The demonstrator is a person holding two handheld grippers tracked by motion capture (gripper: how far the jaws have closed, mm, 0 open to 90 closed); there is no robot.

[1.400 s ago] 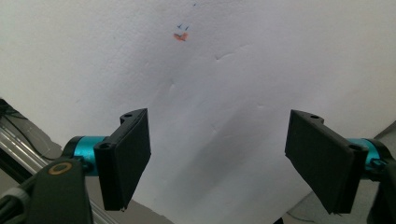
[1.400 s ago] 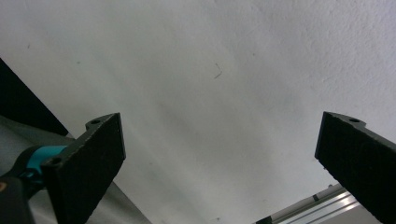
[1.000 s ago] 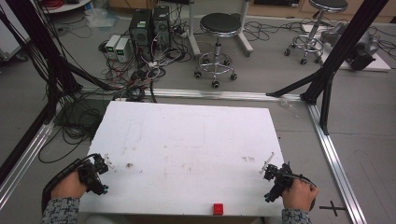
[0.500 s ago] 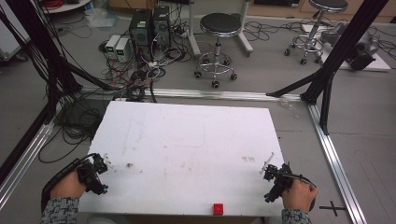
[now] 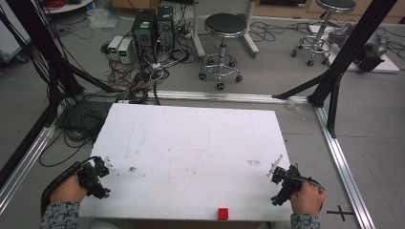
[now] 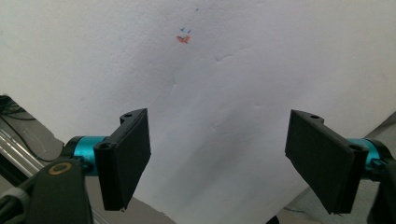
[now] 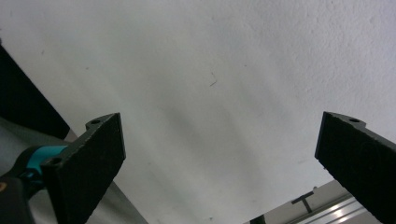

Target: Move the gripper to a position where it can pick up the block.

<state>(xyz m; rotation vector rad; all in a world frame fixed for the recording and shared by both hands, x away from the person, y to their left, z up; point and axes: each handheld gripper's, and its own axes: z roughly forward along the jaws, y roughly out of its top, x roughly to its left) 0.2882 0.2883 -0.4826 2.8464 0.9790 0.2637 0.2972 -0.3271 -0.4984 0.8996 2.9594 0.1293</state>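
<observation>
Both grippers, left gripper [image 5: 106, 164] and right gripper [image 5: 275, 169], rest released, unmoved since a second ago, at the table [image 5: 191, 143] edges; red block [image 5: 222, 213] lies between them, nearer the right, untouched

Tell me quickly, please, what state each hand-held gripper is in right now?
Left hand-held gripper: open, holding nothing.
Right hand-held gripper: open, holding nothing.

No readable text anywhere, just a black cross mark [image 5: 340, 210] on the floor [image 5: 377, 138], right of the table [image 5: 191, 143].
</observation>
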